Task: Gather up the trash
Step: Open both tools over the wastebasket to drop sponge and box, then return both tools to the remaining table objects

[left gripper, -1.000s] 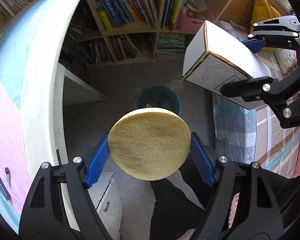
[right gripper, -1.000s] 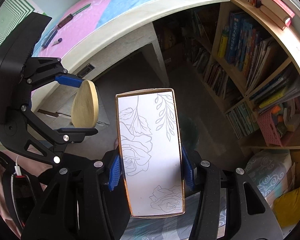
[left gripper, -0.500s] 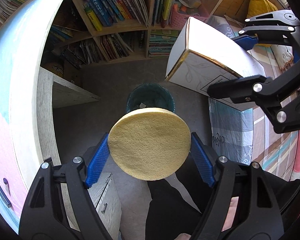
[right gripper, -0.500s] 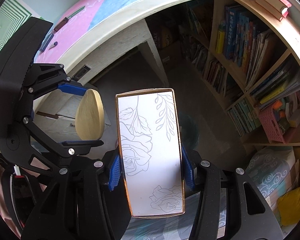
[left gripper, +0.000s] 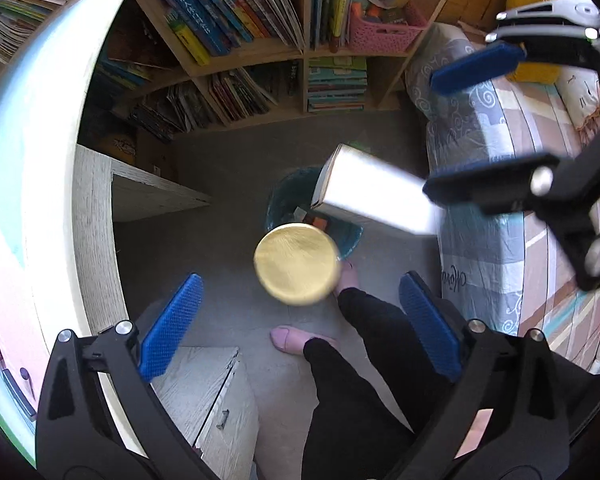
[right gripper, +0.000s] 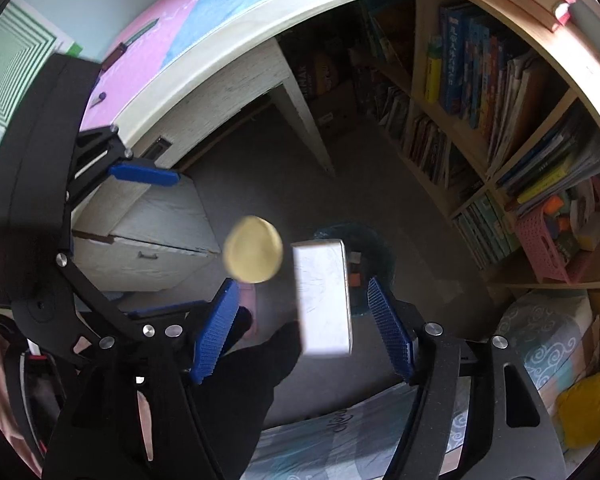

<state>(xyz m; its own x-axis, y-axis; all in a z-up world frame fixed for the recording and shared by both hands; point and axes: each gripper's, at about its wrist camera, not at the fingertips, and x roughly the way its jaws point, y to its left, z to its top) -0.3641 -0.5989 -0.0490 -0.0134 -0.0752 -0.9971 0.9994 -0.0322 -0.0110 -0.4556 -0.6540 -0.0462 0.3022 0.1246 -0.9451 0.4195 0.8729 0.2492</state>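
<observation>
My left gripper [left gripper: 300,328] is open and empty. A round yellow sponge [left gripper: 297,263] is in mid-air below it, blurred, falling toward the dark teal trash bin [left gripper: 284,200] on the floor. My right gripper [right gripper: 304,328] is open too. A white box with a rose drawing [right gripper: 324,296] is in mid-air between and beyond its fingers, above the bin [right gripper: 374,240]. The box [left gripper: 372,200] and the right gripper [left gripper: 480,120] also show in the left wrist view. The sponge [right gripper: 253,249] and the left gripper [right gripper: 156,240] show in the right wrist view.
A white desk with a pink and blue mat [left gripper: 28,168] and a drawer unit [left gripper: 204,396] stand at the left. Bookshelves [left gripper: 260,40] line the back. A bed with patterned covers [left gripper: 500,152] is at the right. The person's legs and feet [left gripper: 340,344] are by the bin.
Both grippers have opened. The sponge has left the left gripper and the box has left the right gripper; both are dropping toward the bin.
</observation>
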